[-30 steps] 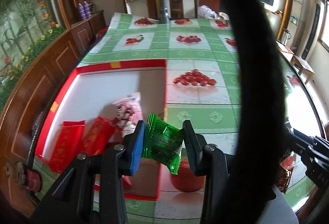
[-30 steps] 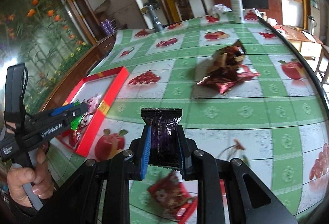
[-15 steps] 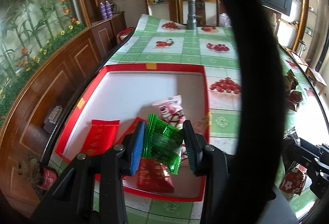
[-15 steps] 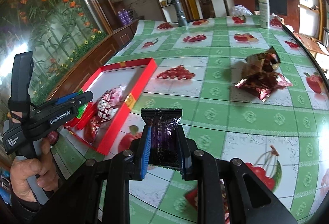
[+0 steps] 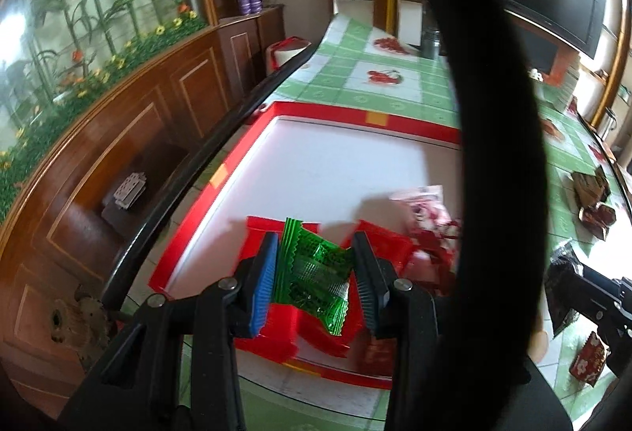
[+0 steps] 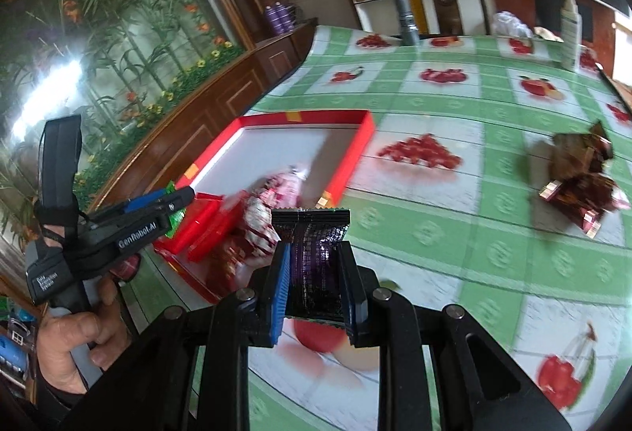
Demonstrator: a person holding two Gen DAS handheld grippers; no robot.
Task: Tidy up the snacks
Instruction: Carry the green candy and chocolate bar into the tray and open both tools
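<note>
Black strap [image 5: 501, 123]: hides the red tray [image 5: 316, 111]'s right side.
Snacks in tray [image 6: 260, 209]: blurred, print unreadable.

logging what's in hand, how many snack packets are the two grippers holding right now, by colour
shiny green foil snack packet, in the left gripper: 1
dark purple foil snack packet, in the right gripper: 1
total: 2

Our left gripper [image 5: 316, 281] pinches a green snack packet [image 5: 314, 275] above red packets [image 5: 272, 320] at the red tray's [image 5: 189, 229] six o'clock edge.
</note>
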